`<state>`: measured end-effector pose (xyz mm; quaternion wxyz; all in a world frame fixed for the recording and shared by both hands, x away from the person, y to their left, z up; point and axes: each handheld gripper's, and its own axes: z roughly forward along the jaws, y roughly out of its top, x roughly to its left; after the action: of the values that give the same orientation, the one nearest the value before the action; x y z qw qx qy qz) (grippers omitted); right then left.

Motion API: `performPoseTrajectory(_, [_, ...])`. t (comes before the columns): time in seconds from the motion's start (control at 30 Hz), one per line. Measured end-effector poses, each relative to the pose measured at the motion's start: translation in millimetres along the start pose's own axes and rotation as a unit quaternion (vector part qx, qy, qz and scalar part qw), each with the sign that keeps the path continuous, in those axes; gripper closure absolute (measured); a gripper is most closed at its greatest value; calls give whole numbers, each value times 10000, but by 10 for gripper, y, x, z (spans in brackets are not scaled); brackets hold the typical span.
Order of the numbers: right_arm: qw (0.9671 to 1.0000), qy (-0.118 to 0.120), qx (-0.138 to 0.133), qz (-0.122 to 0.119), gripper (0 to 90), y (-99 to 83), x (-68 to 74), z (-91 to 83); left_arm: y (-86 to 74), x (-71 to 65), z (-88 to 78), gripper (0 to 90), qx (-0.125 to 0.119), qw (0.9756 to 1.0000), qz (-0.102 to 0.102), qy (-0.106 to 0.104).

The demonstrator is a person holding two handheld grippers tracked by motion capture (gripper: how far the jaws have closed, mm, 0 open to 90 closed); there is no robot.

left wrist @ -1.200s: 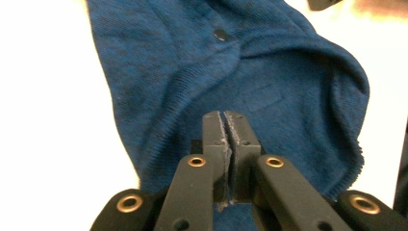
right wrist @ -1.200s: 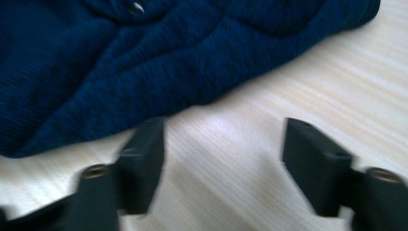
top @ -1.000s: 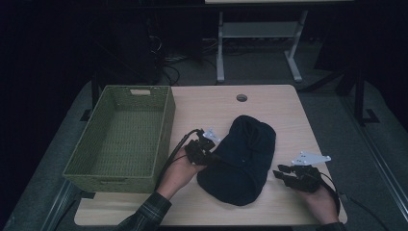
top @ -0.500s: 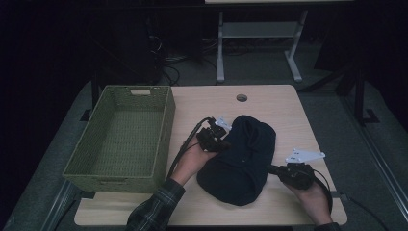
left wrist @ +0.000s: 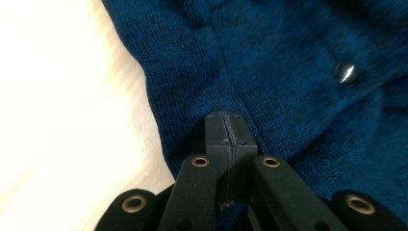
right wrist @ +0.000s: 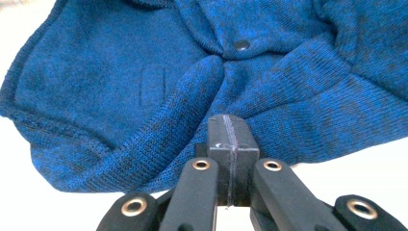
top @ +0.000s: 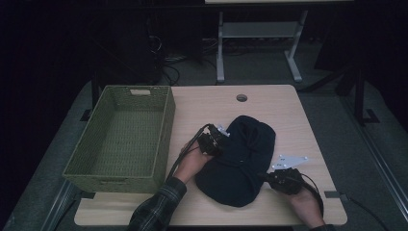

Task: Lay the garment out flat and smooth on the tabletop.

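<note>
A dark blue knitted garment (top: pixel 238 161) lies bunched in a rounded heap on the light wooden table (top: pixel 288 103), right of the middle and toward the person's edge. In the high view it reads almost black; the two gripper views show it as a mottled blue knit with a ribbed hem, folds and creases. A small shiny round button (left wrist: pixel 344 72) sits on a placket in the left gripper view, and a dark snap-like button (right wrist: pixel 241 45) shows where several folds meet in the right gripper view. A faint rectangular stitched outline (right wrist: pixel 153 86) marks one flat panel.

The left gripper (top: pixel 217 143) rests at the garment's left edge, its jaws pressed together with the tips on the knit just inside the hem; whether any cloth is pinched between them cannot be told. The right gripper (top: pixel 269 176) lies at the garment's lower right edge, its jaws having just closed; they meet flush at the ribbed border, with no cloth clearly seen between them.

A green woven rectangular basket (top: pixel 166 122) stands on the left part of the table, just beside the left hand (top: pixel 191 163) and apart from the garment.
</note>
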<state>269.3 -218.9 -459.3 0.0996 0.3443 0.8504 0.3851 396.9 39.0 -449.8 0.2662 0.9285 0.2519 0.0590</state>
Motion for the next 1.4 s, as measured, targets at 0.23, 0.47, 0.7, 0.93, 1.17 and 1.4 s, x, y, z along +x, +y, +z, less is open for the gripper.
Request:
performPoseTrajectory(0.23, [9995,-98,286,-60,899,-10,23,115,-49,8,-20,900,-10,9999,-33,-94])
performPoseTrajectory(0.47, [9991,-217,337,-120,900,2,1,114,-176,-29,-99,900,8,9997,-130,-192])
performPoseTrajectory(0.7, [9989,-298,362,45,900,-4,-96,91,-341,-128,-204,900,37,9997,-149,-165])
performPoseTrajectory(0.93, [9981,-313,533,-10,900,29,-167,78,-475,-266,-273,900,-34,9998,-171,-137])
performPoseTrajectory(1.17, [9978,-235,625,13,900,18,-220,38,-578,-353,-319,900,-117,9991,-249,-314])
performPoseTrajectory(1.4, [9975,-179,690,-30,900,-33,-164,-24,-622,-455,-342,900,-122,9990,-216,-384])
